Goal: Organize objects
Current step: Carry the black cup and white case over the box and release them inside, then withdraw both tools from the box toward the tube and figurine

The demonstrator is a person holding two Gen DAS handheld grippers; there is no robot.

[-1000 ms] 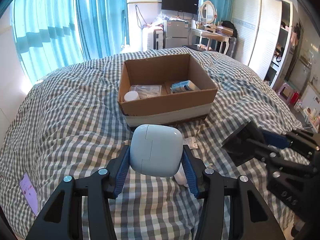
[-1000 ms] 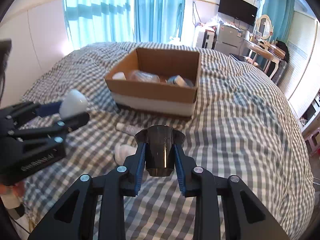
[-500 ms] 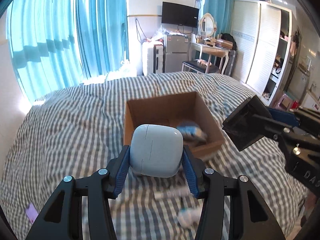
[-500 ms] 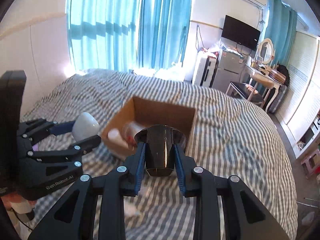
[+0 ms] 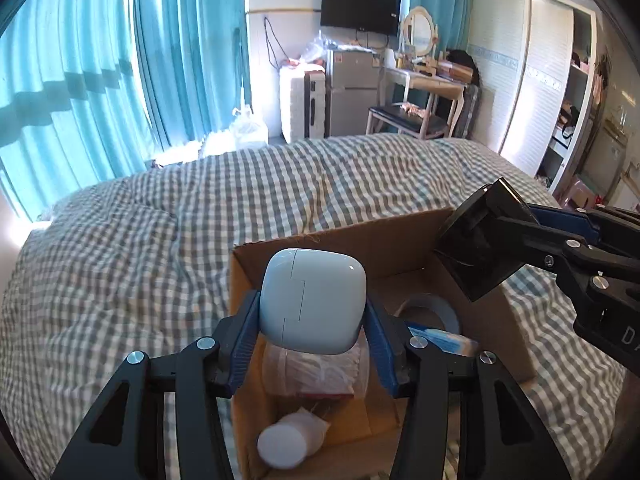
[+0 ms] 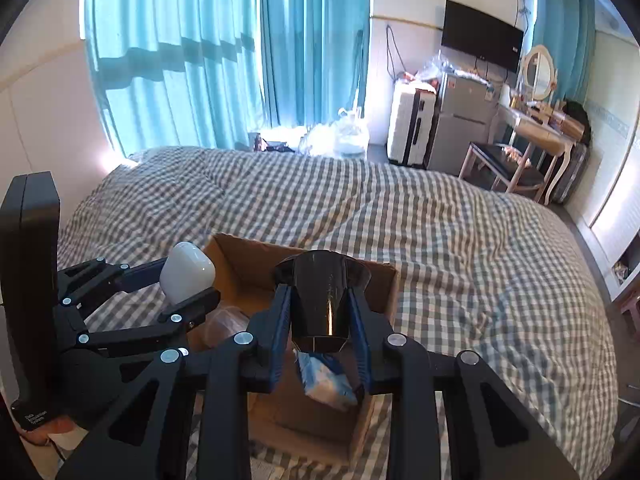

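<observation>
My left gripper [image 5: 312,312] is shut on a white rounded earbud case [image 5: 313,300], held above the open cardboard box [image 5: 348,240] on the checked bed. My right gripper [image 6: 320,312] is shut on a black funnel-shaped cup [image 6: 322,300], also over the box [image 6: 248,264]. In the left wrist view the black cup [image 5: 476,250] and right gripper [image 5: 560,240] hang at the box's right wall. In the right wrist view the earbud case [image 6: 186,272] and left gripper [image 6: 184,284] hang over the box's left side. Inside the box lie a clear packet [image 5: 316,368], a white round lid [image 5: 282,444], a tape roll [image 5: 426,310] and a blue-white pack [image 6: 324,376].
The grey-white checked duvet [image 6: 460,248] spreads all round the box. Beyond the bed stand teal curtains [image 5: 120,60], a white suitcase [image 5: 298,104], a small fridge [image 5: 352,92], a dressing table with chair [image 5: 420,108] and a white wardrobe [image 5: 536,80].
Both grippers have travelled forward across the bed with their loads, from in front of the box to above it. The small items on the duvet have dropped out of view.
</observation>
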